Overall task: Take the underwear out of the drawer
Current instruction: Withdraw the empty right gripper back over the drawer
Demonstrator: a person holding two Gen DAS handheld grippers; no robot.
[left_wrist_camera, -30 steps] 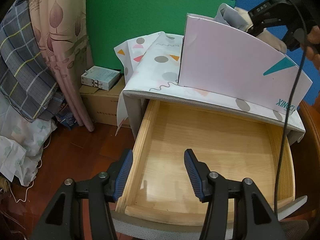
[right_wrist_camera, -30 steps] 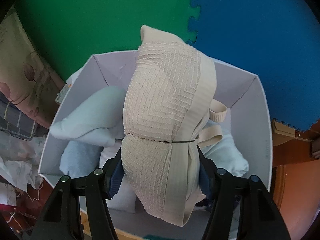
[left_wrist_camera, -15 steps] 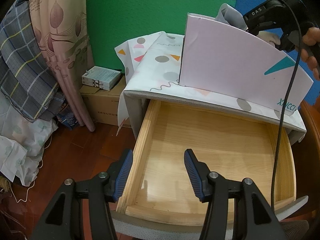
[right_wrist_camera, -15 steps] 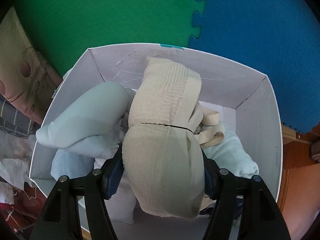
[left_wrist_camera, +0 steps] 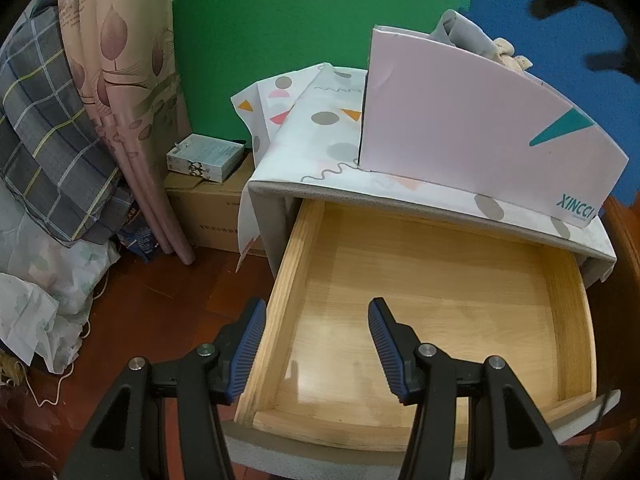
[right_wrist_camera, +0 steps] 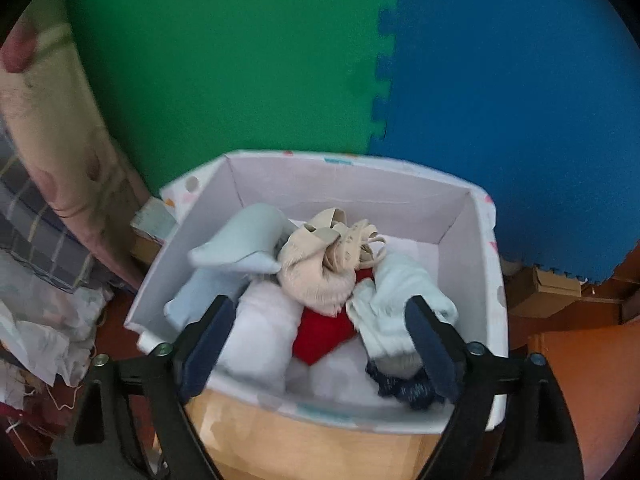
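Green and blue foam mats back the nightstand (left_wrist_camera: pixel 400 196); its drawer (left_wrist_camera: pixel 420 320) is bare. Beige underwear (right_wrist_camera: pixel 320 272), clamped earlier, lies in the white box (right_wrist_camera: pixel 344 184) atop the nightstand. Right gripper (right_wrist_camera: pixel 320 336) opening, holding nothing; left gripper (left_wrist_camera: pixel 316 344) half-spread, unchanged.

A low grey cabinet (left_wrist_camera: pixel 266 216) carries a white cloth printed with coloured shapes (left_wrist_camera: pixel 320 124) over its top. On that cloth stands an open pale pink cardboard box (left_wrist_camera: pixel 460 140), filled with folded garments. Below the top, a light wooden drawer (left_wrist_camera: pixel 420 304) is pulled out, its bottom bare.
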